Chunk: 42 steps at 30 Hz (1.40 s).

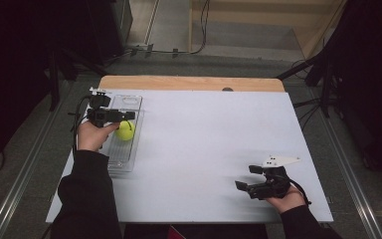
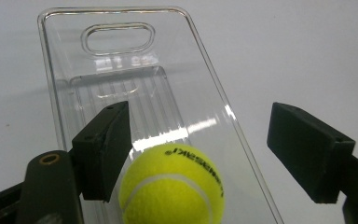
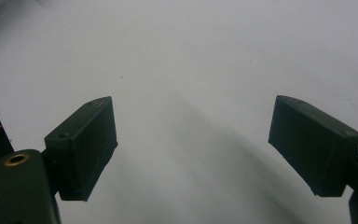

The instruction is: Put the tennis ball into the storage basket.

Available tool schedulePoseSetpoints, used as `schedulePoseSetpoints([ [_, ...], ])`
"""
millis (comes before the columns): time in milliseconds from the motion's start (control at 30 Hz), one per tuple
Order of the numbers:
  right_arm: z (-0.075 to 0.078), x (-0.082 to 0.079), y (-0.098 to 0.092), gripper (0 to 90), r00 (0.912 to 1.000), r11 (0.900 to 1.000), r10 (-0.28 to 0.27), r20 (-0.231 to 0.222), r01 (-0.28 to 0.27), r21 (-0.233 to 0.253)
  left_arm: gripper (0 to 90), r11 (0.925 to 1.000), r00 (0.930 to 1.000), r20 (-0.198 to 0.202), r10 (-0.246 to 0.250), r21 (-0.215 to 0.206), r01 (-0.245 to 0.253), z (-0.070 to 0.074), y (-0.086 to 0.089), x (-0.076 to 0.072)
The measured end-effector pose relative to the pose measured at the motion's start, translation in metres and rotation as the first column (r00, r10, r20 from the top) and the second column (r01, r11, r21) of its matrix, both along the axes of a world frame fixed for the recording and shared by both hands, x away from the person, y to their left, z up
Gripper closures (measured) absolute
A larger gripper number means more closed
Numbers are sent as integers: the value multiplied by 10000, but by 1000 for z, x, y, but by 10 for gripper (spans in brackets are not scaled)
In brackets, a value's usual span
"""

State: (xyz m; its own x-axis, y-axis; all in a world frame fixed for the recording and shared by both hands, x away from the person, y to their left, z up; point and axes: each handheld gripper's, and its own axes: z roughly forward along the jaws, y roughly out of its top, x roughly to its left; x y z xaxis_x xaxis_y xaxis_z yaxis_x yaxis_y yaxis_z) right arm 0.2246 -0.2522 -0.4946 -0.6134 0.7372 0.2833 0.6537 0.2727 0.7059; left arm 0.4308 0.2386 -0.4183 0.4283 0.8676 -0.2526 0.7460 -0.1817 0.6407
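Observation:
A yellow-green tennis ball [image 1: 125, 130] [image 2: 172, 184] lies in a clear plastic tray [image 1: 131, 101] [image 2: 135, 93] at the table's left side. My left gripper [image 1: 124, 118] [image 2: 200, 140] hovers at the tray, open wide, with the ball low between its jaws and close beside the left one; the right jaw stands well clear of it. Near the front right corner of the white table top [image 1: 204, 144], my right gripper [image 1: 247, 178] [image 3: 191, 144] is open with nothing between its jaws, only the bare white surface below.
The tray is long and narrow, with a handle slot [image 2: 117, 38] at its far end, and it runs along the table's left edge. A wooden strip [image 1: 189, 82] borders the far edge. Dark stands and cables surround the table.

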Motion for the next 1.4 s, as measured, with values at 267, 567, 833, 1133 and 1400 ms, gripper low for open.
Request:
schedulePoseSetpoints([
  [267, 0, 0, 0, 133, 10000, 10000, 9, 4, -9, 2, 227, 9996, 9999, 2, -105, -275, 105, 7, -2, -2],
  [567, 0, 0, -1, 134, 10000, 10000, -25, -20, 25, 27, 228, 9960, 9975, -74, -706, -563, 700, 12, -16, -5],
  [833, 0, -1, -1, 133, 10000, 10000, -49, -22, 49, 38, 229, 9932, 9949, -12, -1012, -575, 1010, 10, -25, -6],
  [1133, 1, -1, -1, 133, 10000, 10000, -29, -12, 29, 18, 229, 9859, 9882, -269, -1505, -776, 1480, 7, -35, -7],
  [1400, 1, -1, -1, 133, 10000, 10000, -17, -6, 17, 36, 229, 9794, 9826, -324, -1827, -939, 1790, 8, -44, -12],
])
